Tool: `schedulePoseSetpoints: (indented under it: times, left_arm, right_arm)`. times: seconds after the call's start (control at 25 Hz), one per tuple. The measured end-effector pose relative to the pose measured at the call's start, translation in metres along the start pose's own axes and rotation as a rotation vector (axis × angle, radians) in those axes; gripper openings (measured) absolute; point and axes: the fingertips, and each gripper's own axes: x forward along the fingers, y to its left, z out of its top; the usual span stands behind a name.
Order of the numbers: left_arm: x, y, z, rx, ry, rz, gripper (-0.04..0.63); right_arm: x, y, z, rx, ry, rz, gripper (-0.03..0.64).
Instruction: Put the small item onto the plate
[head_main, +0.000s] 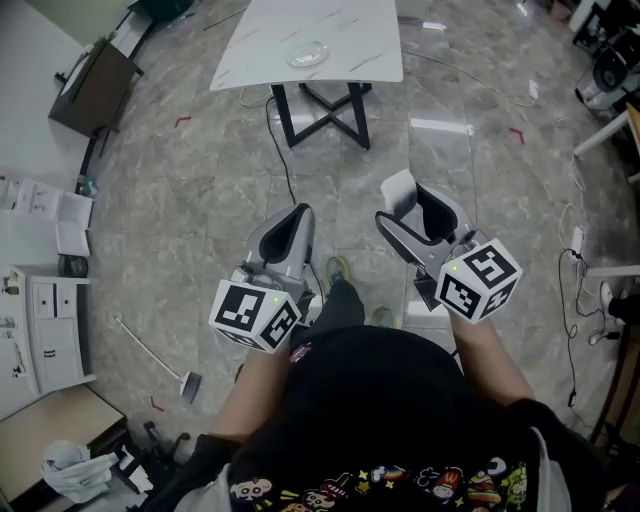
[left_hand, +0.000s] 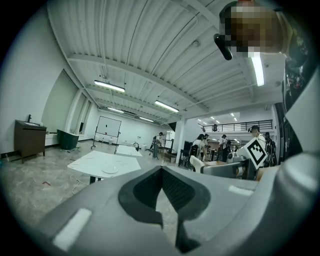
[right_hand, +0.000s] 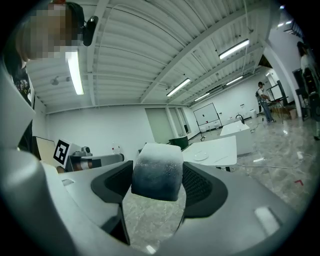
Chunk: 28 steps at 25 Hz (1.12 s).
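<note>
While right claw (head_main: 412, 212) clamps small pale block (right_hand: 157, 170) at its tips, plate (head_main: 307, 53) sits on white table (head_main: 350, 40), top centre of head view, well apart across grey floor (head_main: 200, 200). Left claw (left_hand: 161, 172) together, empty. Step in hand, likely: carry. Walk close, grip firm, block level; lower over plate middle; part claw only once block touches.

White marble-pattern table (head_main: 350, 50) on black crossed legs, standing on grey stone-tile floor (head_main: 200, 200). One pale plate (head_main: 307, 53) lies near the tabletop centre. Black cable (head_main: 272, 140) trails over the floor beside the legs
</note>
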Motion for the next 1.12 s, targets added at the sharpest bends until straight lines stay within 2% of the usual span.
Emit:
schedulePoseSetpoints:
  times: [0.32,0.6,0.88,1.12]
  left_arm:
    - [0.044,0.083,0.010,-0.030,0.022,-0.019,0.000]
    - [0.081,0.135,0.023,-0.042,0.036,-0.067,0.000]
    - [0.110,0.180,0.028,-0.054,0.054,-0.101,0.000]
    - [0.125,0.196,0.027,-0.061,0.068,-0.120,0.000]
  right_arm:
    - [0.086,-0.021,0.017,-0.004,0.035,-0.041,0.336]
    - [0.148,-0.036,0.033,0.002,0.051,-0.065,0.336]
    - [0.194,-0.050,0.048,-0.002,0.046,-0.112,0.336]
    - [0.215,-0.056,0.048,0.007,0.060,-0.120,0.336]
